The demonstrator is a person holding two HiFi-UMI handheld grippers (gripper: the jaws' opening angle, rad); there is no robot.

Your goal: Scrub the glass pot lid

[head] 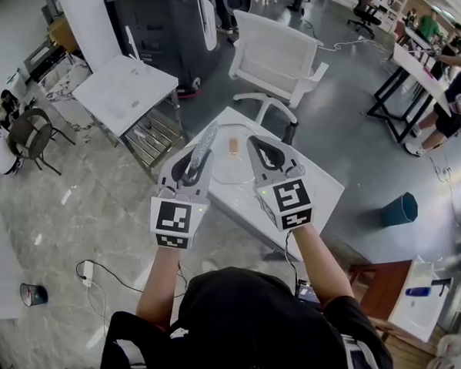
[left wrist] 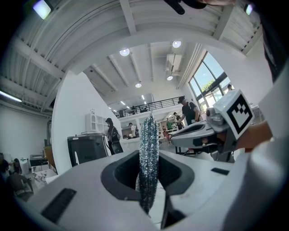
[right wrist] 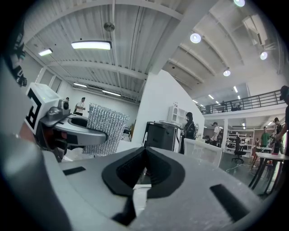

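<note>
The glass pot lid [head: 231, 170] lies flat on the white table [head: 312, 189], its brownish knob [head: 234, 146] facing up. My left gripper [head: 201, 154] is shut on a silvery mesh scrubber [head: 204, 143], which sticks out past the jaws over the lid's left edge. In the left gripper view the scrubber [left wrist: 149, 158] stands edge-on between the closed jaws of the left gripper [left wrist: 149, 155]. My right gripper [head: 254, 142] hovers over the lid's right side. Its jaws are shut with nothing in them, as the right gripper view [right wrist: 145, 153] shows. The scrubber [right wrist: 106, 129] hangs to the left there.
A white chair [head: 275, 60] stands just beyond the table. A second white table [head: 124, 90] and a dark machine [head: 168, 29] are at the back left. A blue bin [head: 400, 209] sits on the floor to the right. People stand far off.
</note>
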